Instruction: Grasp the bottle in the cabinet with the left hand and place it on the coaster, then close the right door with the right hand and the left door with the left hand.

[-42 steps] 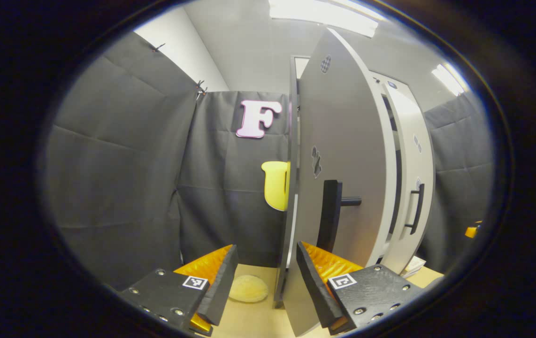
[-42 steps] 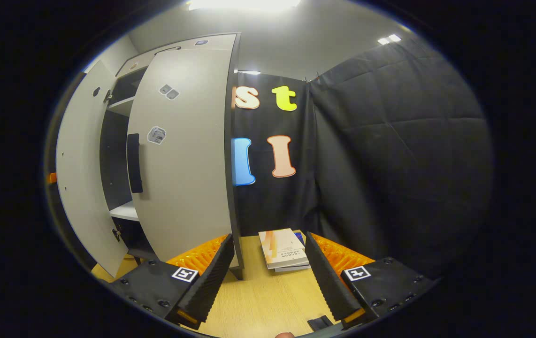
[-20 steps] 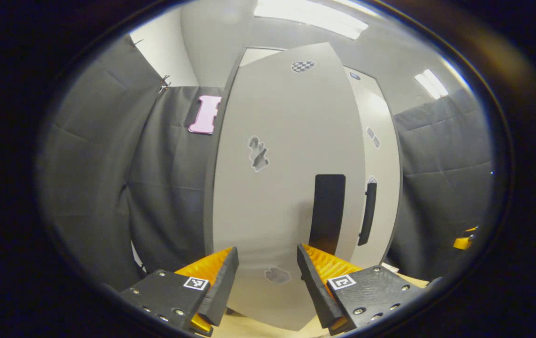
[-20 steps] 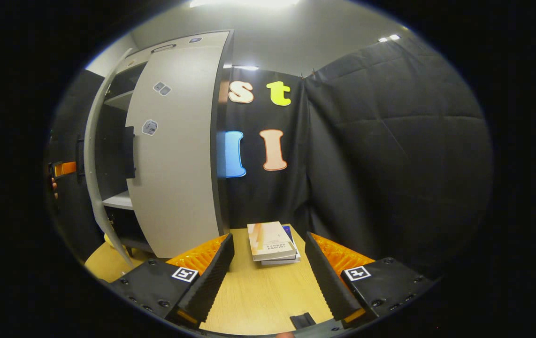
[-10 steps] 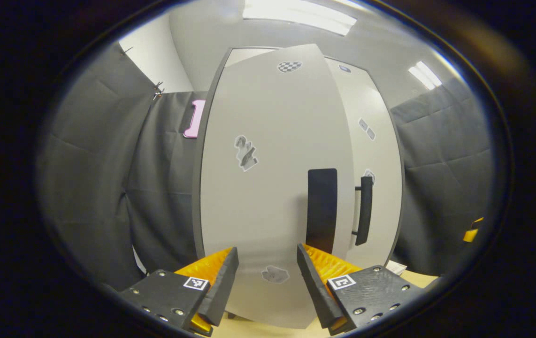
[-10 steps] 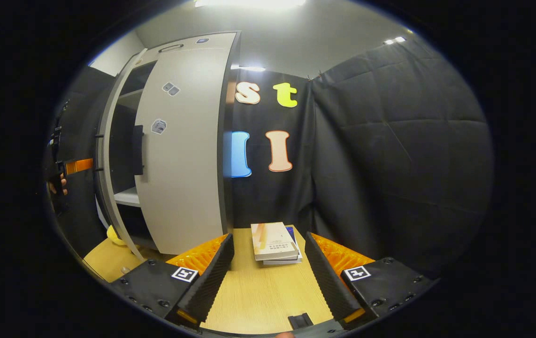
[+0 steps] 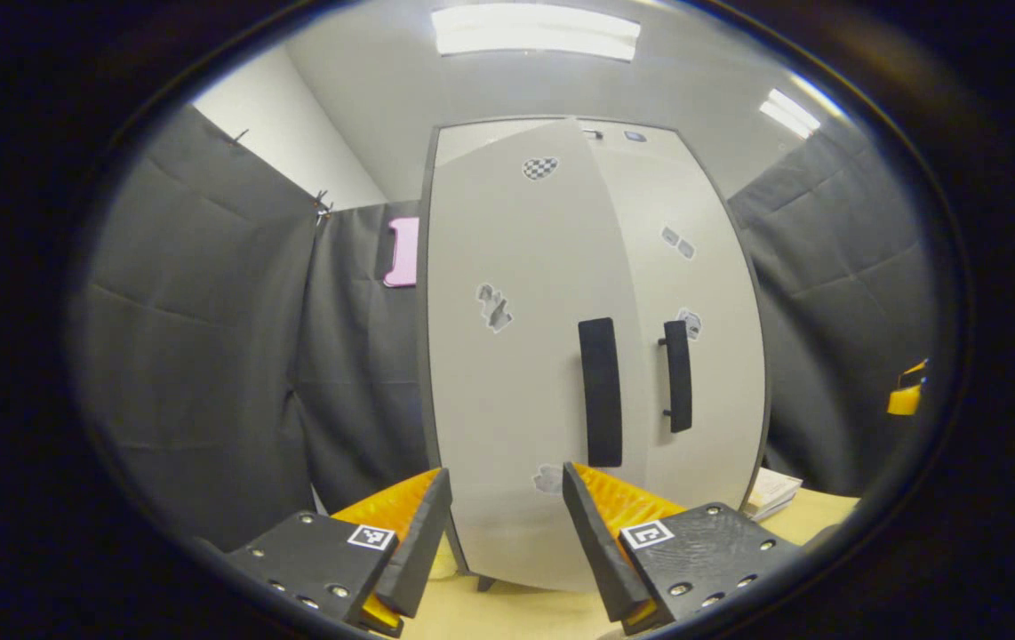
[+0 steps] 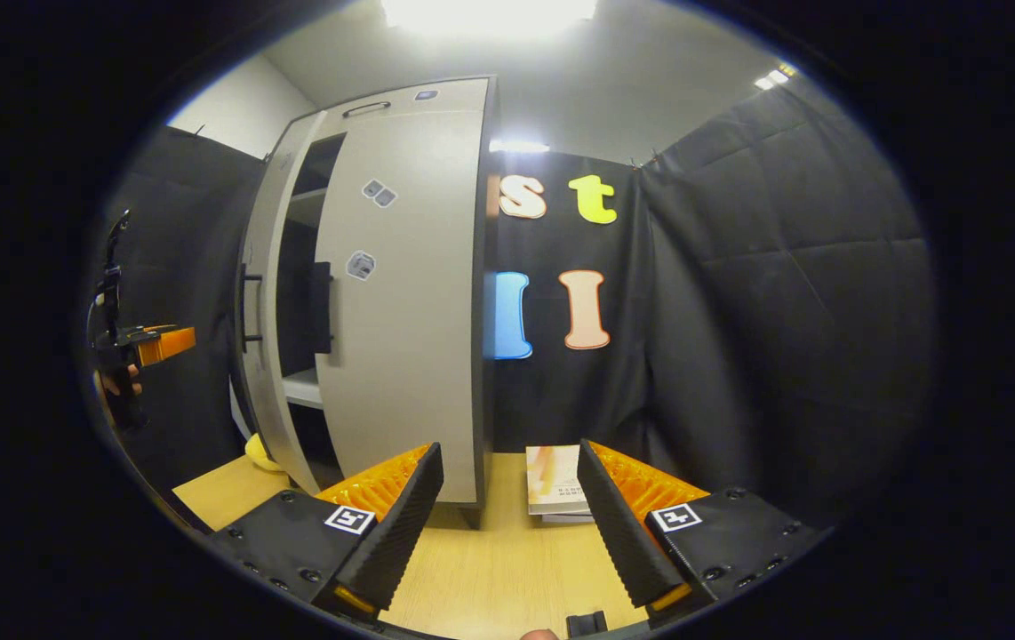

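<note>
The grey cabinet (image 7: 507,373) fills the middle of the left gripper view. Its left door (image 7: 499,267) stands slightly ajar, its edge proud of the right door (image 7: 703,284), which lies flat against the cabinet. Each door carries a black handle (image 7: 601,391). My left gripper (image 7: 503,533) is open, facing the left door's lower part with nothing between its fingers. From the right gripper view, a dark gap (image 8: 299,293) with a shelf shows between the left door (image 8: 260,311) and the right door (image 8: 410,302). The left gripper (image 8: 152,345) hangs a little off that door, held by a hand. My right gripper (image 8: 507,524) is open over the wooden table (image 8: 490,569).
A small stack of books (image 8: 556,480) lies on the table beside the cabinet's right side. A yellow thing (image 8: 259,453) sits low by the cabinet's left foot, too small to identify. Black cloth walls close in on both sides.
The left door has swung from wide open to nearly closed, and the left gripper has drawn back from it. The right gripper has drifted slightly, still open.
</note>
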The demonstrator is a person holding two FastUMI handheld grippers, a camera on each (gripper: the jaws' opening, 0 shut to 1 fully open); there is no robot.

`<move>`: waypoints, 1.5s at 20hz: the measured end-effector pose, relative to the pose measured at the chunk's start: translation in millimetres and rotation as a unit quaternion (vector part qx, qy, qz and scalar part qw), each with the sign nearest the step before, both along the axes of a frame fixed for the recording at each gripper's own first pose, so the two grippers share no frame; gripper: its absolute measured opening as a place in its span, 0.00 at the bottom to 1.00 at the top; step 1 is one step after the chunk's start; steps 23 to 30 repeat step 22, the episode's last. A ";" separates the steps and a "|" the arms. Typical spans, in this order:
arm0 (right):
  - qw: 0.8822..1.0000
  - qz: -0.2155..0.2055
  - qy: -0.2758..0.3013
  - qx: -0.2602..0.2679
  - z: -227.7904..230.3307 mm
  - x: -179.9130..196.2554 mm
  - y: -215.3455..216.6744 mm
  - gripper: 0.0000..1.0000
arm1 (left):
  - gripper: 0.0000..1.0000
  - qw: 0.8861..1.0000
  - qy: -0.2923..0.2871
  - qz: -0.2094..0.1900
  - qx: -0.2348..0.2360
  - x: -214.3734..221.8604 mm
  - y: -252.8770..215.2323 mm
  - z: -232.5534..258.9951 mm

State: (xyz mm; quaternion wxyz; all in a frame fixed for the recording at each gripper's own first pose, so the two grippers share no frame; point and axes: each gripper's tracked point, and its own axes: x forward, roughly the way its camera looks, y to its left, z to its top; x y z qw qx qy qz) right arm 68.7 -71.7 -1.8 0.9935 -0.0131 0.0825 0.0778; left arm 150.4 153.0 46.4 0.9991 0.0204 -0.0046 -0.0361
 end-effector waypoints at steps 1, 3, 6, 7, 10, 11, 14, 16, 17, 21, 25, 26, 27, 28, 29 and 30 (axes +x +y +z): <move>1.000 0.004 -0.002 -0.001 0.9 -3.1 1.7 0.96 | 0.77 1.000 0.003 0.003 -0.002 0.0 0.9 -0.3; 1.000 0.010 -0.009 0.006 6.4 -9.1 8.2 0.97 | 0.77 1.000 0.007 0.007 -0.006 -2.0 2.4 0.2; 1.000 0.016 -0.013 0.017 13.0 -20.1 18.5 0.97 | 0.76 1.000 0.007 0.007 -0.001 -4.3 3.4 1.3; 1.000 0.016 -0.016 0.019 15.8 -24.2 21.5 0.97 | 0.76 1.000 0.006 0.007 0.004 -4.5 3.4 2.4; 0.999 0.014 -0.026 0.023 25.2 -38.8 31.2 0.97 | 0.77 1.000 0.002 0.018 0.014 -5.6 7.6 3.7; 0.999 0.015 -0.029 0.025 26.5 -43.8 35.7 0.97 | 0.77 1.000 0.003 0.021 0.014 -6.5 8.0 4.5; 0.999 0.020 -0.026 0.027 25.8 -59.8 47.9 0.97 | 0.77 1.000 0.008 0.024 0.012 -7.5 8.8 3.4; 0.999 0.023 -0.028 0.025 29.1 -70.6 54.6 0.97 | 0.77 0.999 0.007 0.032 0.015 -8.2 11.6 5.3; 0.999 0.022 -0.031 0.023 32.2 -75.4 55.8 0.97 | 0.77 0.999 0.006 0.034 0.013 -9.0 11.6 6.7; 0.999 0.022 -0.040 0.026 37.6 -95.0 62.5 0.97 | 0.77 0.999 0.008 0.041 0.014 -9.0 14.0 5.1; 0.999 0.021 -0.041 0.027 38.7 -99.7 63.9 0.97 | 0.77 0.999 0.007 0.043 0.018 -10.2 14.4 3.5; 0.999 0.021 -0.041 0.027 38.7 -99.7 63.9 0.97 | 0.77 0.999 0.007 0.043 0.018 -10.2 14.4 3.5; 0.999 0.021 -0.041 0.027 38.7 -99.7 63.9 0.97 | 0.77 0.999 0.007 0.043 0.018 -10.2 14.4 3.5; 0.999 0.021 -0.041 0.027 38.7 -99.7 63.9 0.97 | 0.77 0.999 0.007 0.043 0.018 -10.2 14.4 3.5; 0.999 0.021 -0.041 0.027 38.7 -99.7 63.9 0.97 | 0.77 0.999 0.007 0.043 0.018 -10.2 14.4 3.5; 0.999 0.021 -0.041 0.027 38.7 -99.7 63.9 0.97 | 0.77 0.999 0.007 0.043 0.018 -10.2 14.4 3.5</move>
